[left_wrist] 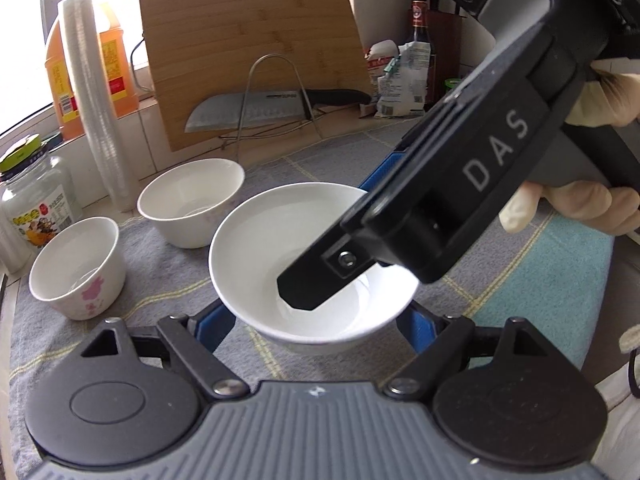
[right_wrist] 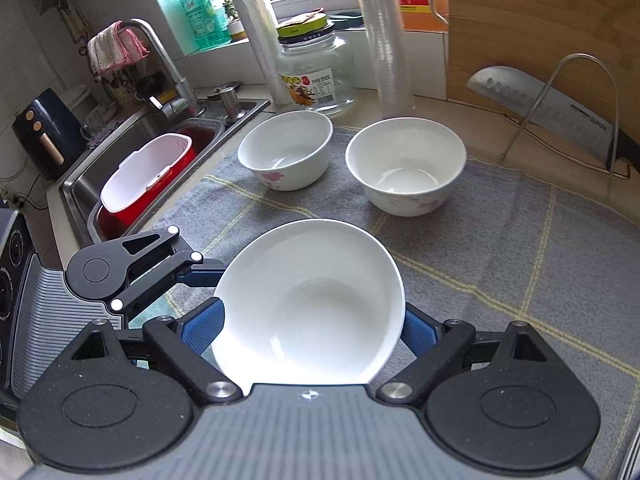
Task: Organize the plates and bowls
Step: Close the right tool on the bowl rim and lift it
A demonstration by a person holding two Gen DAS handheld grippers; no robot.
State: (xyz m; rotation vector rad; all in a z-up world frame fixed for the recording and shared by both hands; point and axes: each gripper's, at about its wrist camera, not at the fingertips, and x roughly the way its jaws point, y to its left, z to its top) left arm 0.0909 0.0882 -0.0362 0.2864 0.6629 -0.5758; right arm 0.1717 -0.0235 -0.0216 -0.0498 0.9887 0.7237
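A wide white bowl point(left_wrist: 272, 248) point(right_wrist: 312, 300) sits between the blue fingers of both grippers, over a grey checked cloth point(right_wrist: 500, 260). My left gripper point(left_wrist: 318, 324) is shut on its lower sides, and the fingertips are hidden behind the bowl. My right gripper point(right_wrist: 312, 320) holds the same bowl from the other side. In the left wrist view the right gripper point(left_wrist: 340, 232) comes in from the upper right, its near finger across the bowl's inside. Two smaller bowls stand behind: a pink-flowered bowl point(left_wrist: 76, 268) point(right_wrist: 286, 148) and a plain bowl point(left_wrist: 192, 204) point(right_wrist: 406, 164).
A cleaver point(left_wrist: 248, 114) rests on a wire rack in front of a bamboo board point(left_wrist: 256, 40). A glass jar point(right_wrist: 316, 76) and a tall sleeve of plastic cups point(left_wrist: 92, 100) stand at the cloth's back edge. A sink point(right_wrist: 80, 188) holding a red-and-white tub point(right_wrist: 144, 176) lies to the left.
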